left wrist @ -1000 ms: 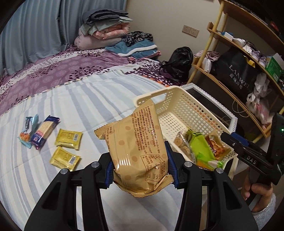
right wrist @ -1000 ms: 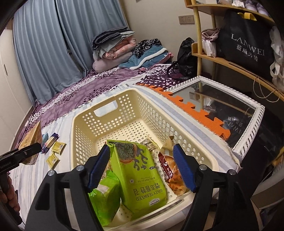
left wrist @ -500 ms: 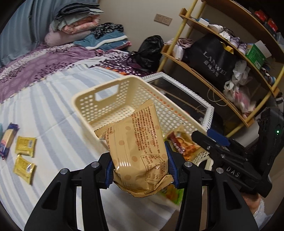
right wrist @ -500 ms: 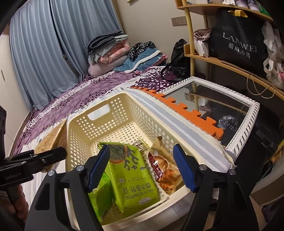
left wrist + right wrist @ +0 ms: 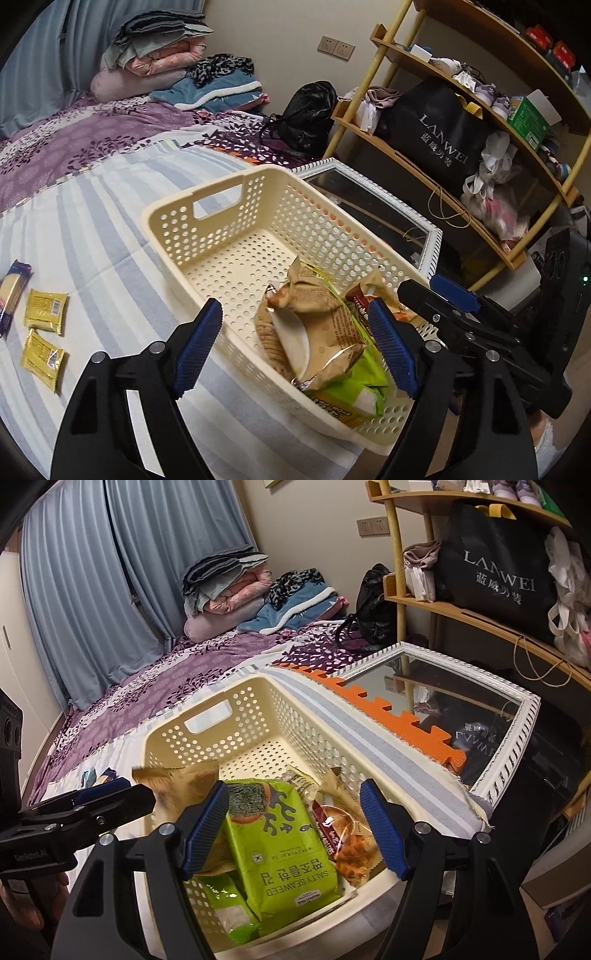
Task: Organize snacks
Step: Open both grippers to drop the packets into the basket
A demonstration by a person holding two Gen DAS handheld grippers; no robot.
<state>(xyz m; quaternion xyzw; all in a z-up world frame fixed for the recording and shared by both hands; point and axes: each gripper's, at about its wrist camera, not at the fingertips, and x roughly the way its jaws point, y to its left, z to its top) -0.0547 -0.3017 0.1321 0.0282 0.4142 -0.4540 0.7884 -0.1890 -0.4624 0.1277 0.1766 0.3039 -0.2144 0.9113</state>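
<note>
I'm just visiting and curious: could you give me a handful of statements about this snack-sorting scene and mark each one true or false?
1. The tan snack bag lies inside the cream basket. True.
2. The left gripper is clamped on a bag. False: its jaws have just been opening and nothing is between them.
3. Two yellow packets lie on the striped bedsheet. True.
4. The green seaweed bag lies on the bedsheet outside the basket. False: it is in the basket.
5. The right gripper holds the seaweed bag. False: it hangs open above it.
</note>
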